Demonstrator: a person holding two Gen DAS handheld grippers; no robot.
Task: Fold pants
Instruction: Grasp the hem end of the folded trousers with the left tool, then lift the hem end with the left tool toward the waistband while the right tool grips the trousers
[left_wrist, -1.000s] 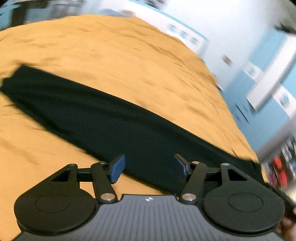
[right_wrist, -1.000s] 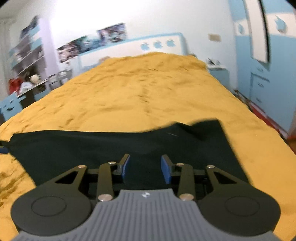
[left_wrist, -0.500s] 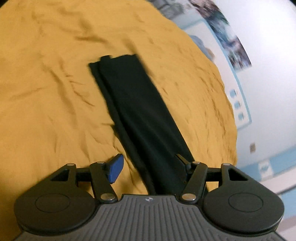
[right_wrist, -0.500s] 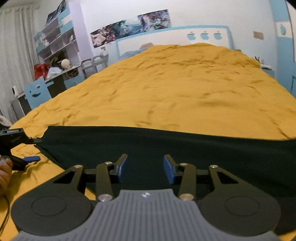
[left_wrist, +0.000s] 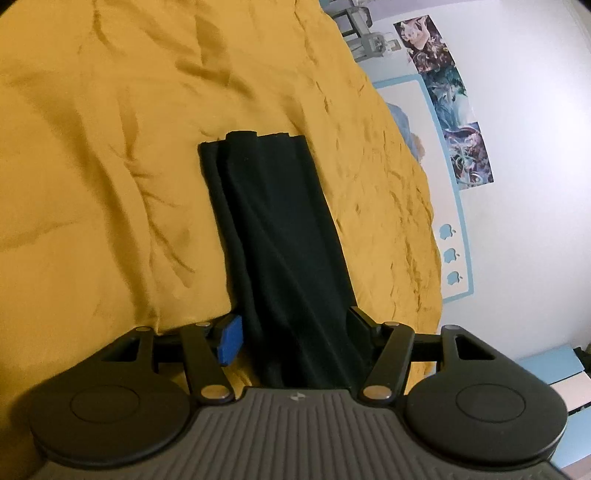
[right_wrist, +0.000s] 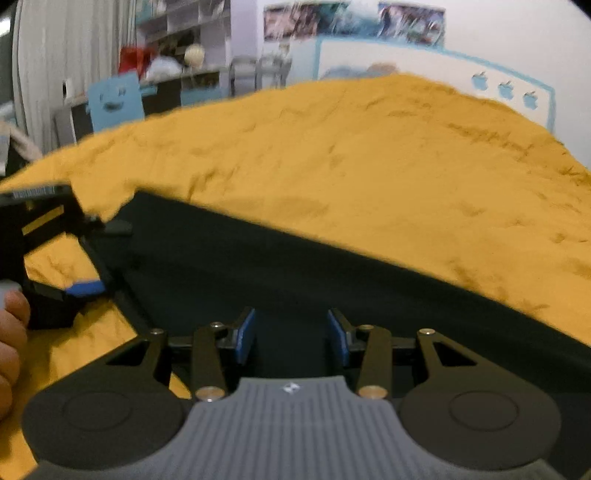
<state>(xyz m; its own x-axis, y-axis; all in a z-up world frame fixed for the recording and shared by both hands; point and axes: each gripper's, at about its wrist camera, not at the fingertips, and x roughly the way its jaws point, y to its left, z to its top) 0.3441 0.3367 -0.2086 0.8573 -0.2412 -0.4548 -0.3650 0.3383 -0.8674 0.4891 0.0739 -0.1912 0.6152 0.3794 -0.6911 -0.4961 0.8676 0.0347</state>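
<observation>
- The pants lay as a long, narrow dark strip on the yellow bedspread, already doubled lengthwise, leg on leg.
- In the left wrist view the strip ran straight away from the left gripper, whose jaws stood wide open with the near end of the pants between them; neither blue pad visibly pressed the cloth, so it held nothing.
- In the right wrist view the right gripper hovered over the middle of the strip, its jaws parted about halfway, the dark cloth filling the gap behind them; whether the pads touched the fabric could not be told, and nothing was clamped.
- The far end of the pants in the left view was a squared edge with a small lifted fold, well short of the bed's far edge.
- Wrinkled bedspread lay open on both long sides of the strip.
- In the right view the left gripper sat at the strip's left end, one blue pad low beside the cloth, with the person's hand at the picture's edge.
- Beyond the bed stood a white headboard with blue apple shapes, posters on the wall, shelves and a blue chair; none of it reached onto the bed.
</observation>
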